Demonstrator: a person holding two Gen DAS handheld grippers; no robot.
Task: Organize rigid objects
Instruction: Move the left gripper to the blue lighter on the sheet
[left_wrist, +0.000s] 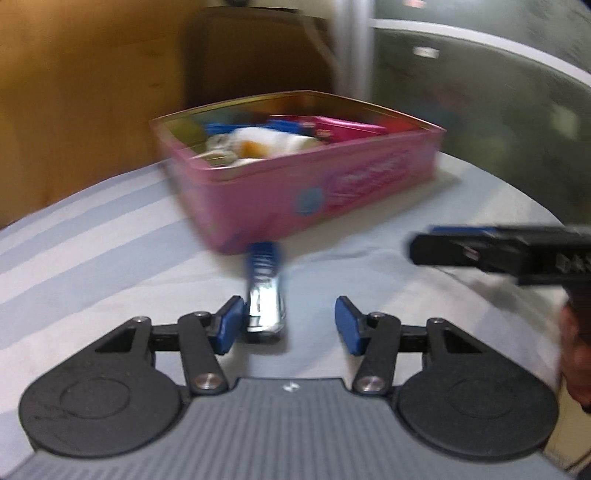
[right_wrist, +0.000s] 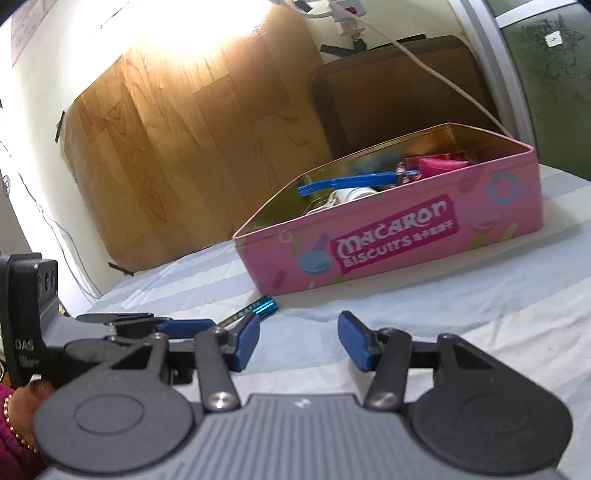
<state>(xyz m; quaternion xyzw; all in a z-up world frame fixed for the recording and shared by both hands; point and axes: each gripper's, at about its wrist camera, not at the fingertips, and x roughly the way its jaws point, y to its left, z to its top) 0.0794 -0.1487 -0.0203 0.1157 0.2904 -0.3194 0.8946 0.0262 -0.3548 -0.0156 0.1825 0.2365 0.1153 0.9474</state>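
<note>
A blue and silver battery (left_wrist: 265, 291) lies on the striped cloth in front of a pink biscuit tin (left_wrist: 314, 184). My left gripper (left_wrist: 290, 325) is open, its left pad (left_wrist: 231, 323) right beside the battery's near end. The left wrist view is blurred. In the right wrist view the battery (right_wrist: 255, 309) lies past the left gripper (right_wrist: 188, 326), below the tin (right_wrist: 406, 236). My right gripper (right_wrist: 298, 341) is open and empty above the cloth; it also shows in the left wrist view (left_wrist: 480, 251) at the right.
The open tin holds several items, among them a blue plastic piece (right_wrist: 354, 182), a white object (right_wrist: 351, 195) and a pink packet (right_wrist: 439, 162). A wooden board (right_wrist: 184, 147) and a dark chair back (right_wrist: 399, 110) stand behind the table.
</note>
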